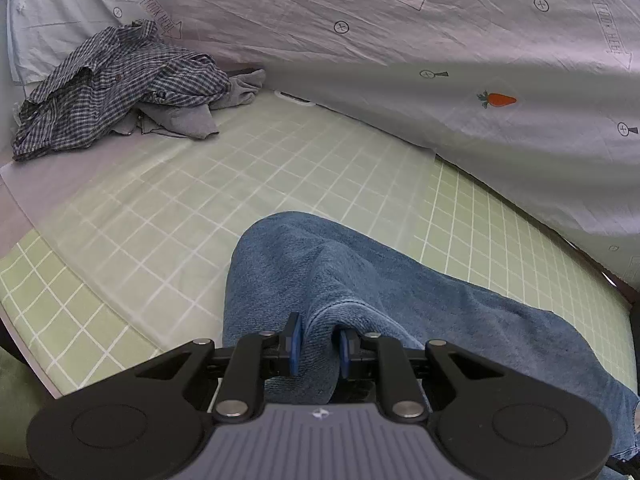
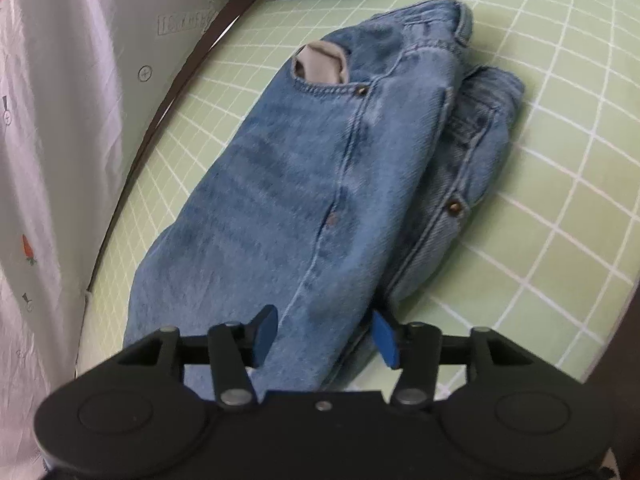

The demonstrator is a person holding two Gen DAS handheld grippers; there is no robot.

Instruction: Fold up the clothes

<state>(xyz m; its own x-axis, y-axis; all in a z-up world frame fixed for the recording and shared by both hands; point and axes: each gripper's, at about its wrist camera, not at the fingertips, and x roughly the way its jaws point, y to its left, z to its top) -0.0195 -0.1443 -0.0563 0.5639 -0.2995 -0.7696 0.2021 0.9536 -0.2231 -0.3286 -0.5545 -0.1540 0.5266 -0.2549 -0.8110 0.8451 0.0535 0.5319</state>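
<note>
Blue denim jeans (image 1: 360,280) lie on a green checked bed cover (image 1: 160,220). My left gripper (image 1: 319,346) is shut on a raised fold of the denim, which is pinched between its blue pads. In the right wrist view the jeans (image 2: 320,160) lie folded lengthwise, one half on the other, with a pale pocket lining showing near the waistband. My right gripper (image 2: 326,338) is low over the near end of the jeans. Its jaws stand apart with the denim between them, and the pads do not press on the cloth.
A crumpled checked shirt (image 1: 116,88) and a grey garment (image 1: 188,120) are piled at the far left of the bed. A white sheet with carrot prints (image 1: 440,60) hangs along the far side and shows again (image 2: 60,120) on the left. A dark bed edge (image 2: 160,120) runs beside it.
</note>
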